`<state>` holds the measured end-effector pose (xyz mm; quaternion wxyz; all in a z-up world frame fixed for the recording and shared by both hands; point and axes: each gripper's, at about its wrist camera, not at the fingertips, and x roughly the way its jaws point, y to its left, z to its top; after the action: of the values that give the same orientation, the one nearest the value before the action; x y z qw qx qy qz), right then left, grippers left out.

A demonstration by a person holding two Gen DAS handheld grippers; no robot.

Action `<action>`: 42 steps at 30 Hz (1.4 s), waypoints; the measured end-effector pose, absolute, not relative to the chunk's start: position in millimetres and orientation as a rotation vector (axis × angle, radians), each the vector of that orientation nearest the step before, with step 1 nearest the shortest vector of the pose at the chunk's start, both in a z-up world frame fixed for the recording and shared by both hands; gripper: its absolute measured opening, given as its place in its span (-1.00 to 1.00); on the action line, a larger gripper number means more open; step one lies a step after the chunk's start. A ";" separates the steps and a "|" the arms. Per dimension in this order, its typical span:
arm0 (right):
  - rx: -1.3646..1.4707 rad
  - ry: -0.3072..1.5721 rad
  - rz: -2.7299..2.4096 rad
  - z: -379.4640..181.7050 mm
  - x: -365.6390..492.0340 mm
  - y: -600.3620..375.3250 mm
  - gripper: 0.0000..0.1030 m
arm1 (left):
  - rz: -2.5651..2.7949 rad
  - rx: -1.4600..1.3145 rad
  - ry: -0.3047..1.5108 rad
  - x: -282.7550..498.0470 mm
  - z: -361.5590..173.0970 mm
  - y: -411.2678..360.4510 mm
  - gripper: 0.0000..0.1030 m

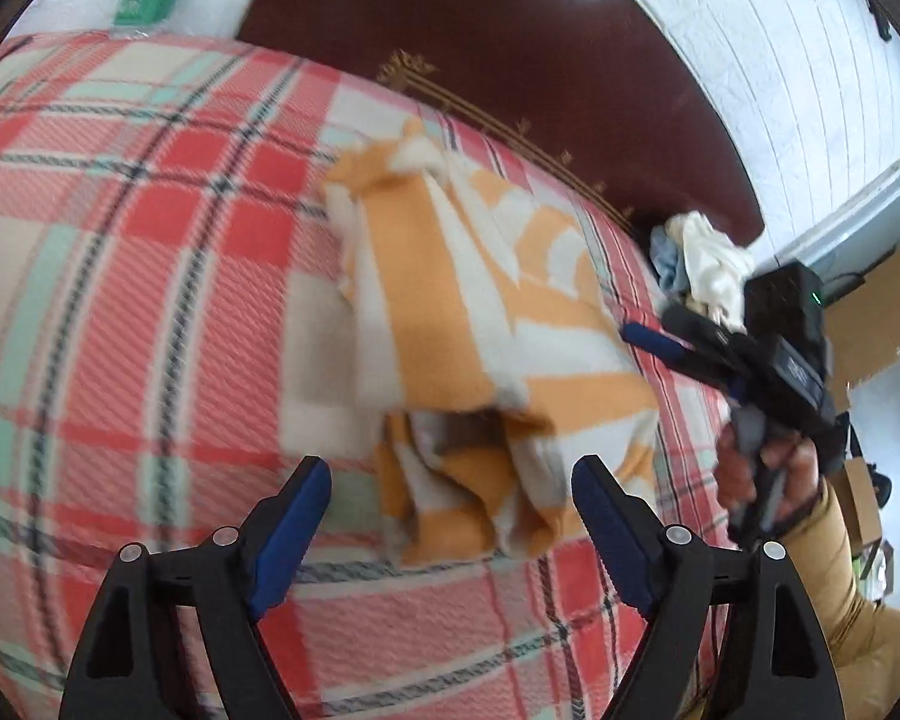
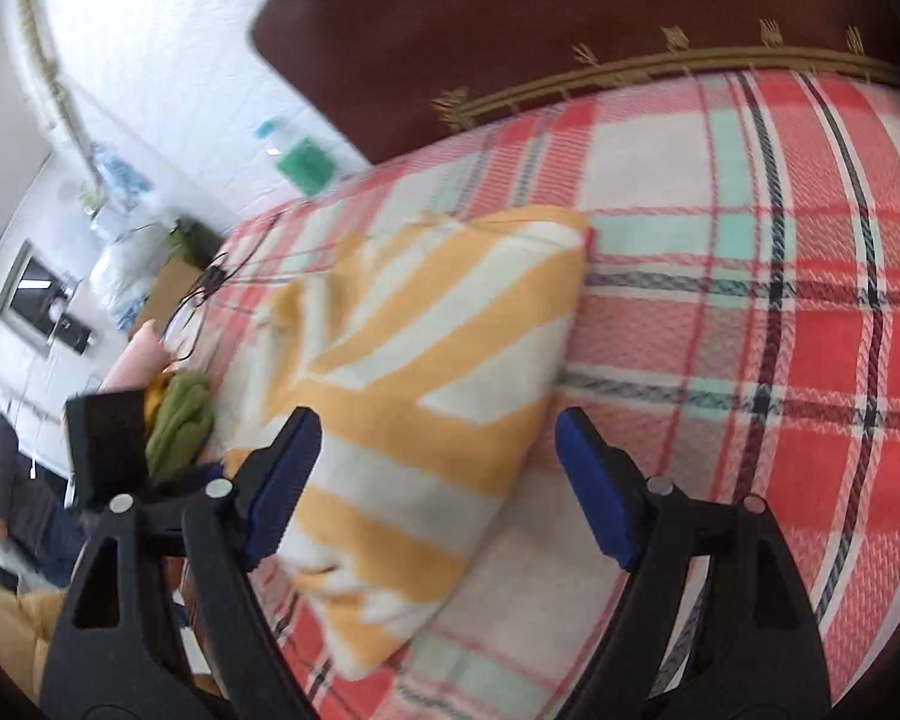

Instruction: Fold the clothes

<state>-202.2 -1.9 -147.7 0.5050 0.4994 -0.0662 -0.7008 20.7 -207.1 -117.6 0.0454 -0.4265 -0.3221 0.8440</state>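
Note:
An orange-and-white striped garment (image 1: 450, 324) lies bunched and partly folded on a red plaid blanket (image 1: 150, 300) that covers a bed. My left gripper (image 1: 453, 480) is open, and the garment's rumpled near edge lies just ahead of its blue pads (image 1: 288, 540). In the right wrist view the same garment (image 2: 426, 360) looks like a flat folded wedge. My right gripper (image 2: 438, 426) is open above its near end, gripping nothing. That right gripper (image 1: 654, 339) also shows in the left wrist view, held by a hand (image 1: 768, 480) at the garment's right edge.
A dark brown headboard (image 1: 510, 60) runs along the back of the bed against a white wall. A pile of white and blue clothes (image 1: 702, 264) sits by the headboard. A green cloth (image 2: 180, 420) lies at the blanket's left edge. Cardboard boxes (image 1: 888, 312) stand beside the bed.

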 end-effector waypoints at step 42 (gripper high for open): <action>1.254 -0.443 -1.439 -134.3 -215.6 -47.2 -0.53 | 2.508 -1.096 -1.214 48.5 -81.3 -207.4 -0.46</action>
<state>-215.6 -47.2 -134.3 0.5571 0.5314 -0.1877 -0.6099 48.5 -207.4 -81.3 0.0733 -0.3650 -0.4044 0.8354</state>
